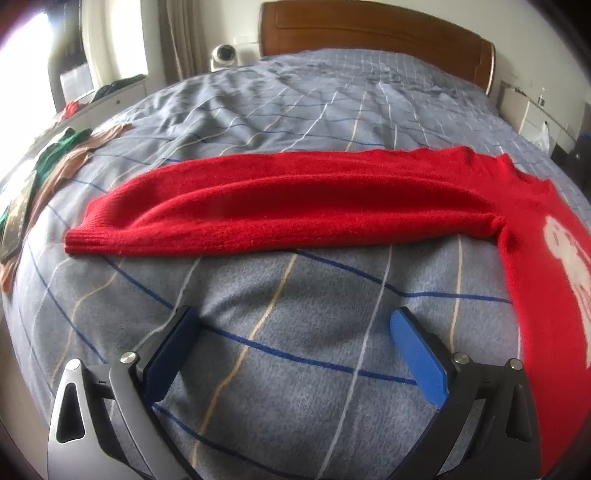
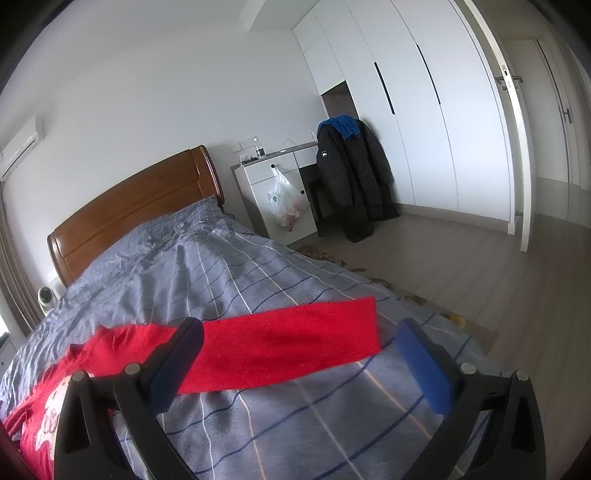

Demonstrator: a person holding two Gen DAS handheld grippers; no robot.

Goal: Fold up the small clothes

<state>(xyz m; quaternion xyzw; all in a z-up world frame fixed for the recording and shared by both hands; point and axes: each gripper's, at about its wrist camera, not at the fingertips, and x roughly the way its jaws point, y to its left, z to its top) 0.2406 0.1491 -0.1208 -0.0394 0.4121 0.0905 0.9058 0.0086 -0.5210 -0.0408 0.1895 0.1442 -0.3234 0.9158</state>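
A small red knitted sweater (image 1: 535, 236) with a white print lies flat on the bed. In the left wrist view one sleeve (image 1: 280, 206) stretches out to the left, its cuff at the left end. My left gripper (image 1: 295, 325) hovers over bare bedding just in front of that sleeve, jaws wide open and empty. In the right wrist view the other sleeve (image 2: 288, 347) runs out to the right toward the bed's edge, with the sweater's body (image 2: 44, 402) at the lower left. My right gripper (image 2: 299, 336) stands open near this sleeve, with nothing held between its pads.
The grey-blue checked bedspread (image 1: 295, 369) covers the bed, with a wooden headboard (image 1: 369, 33) behind. Green and beige clothes (image 1: 62, 155) lie at the bed's left edge. A white bedside cabinet (image 2: 280, 192) with a plastic bag and a dark jacket (image 2: 354, 177) stand on the right.
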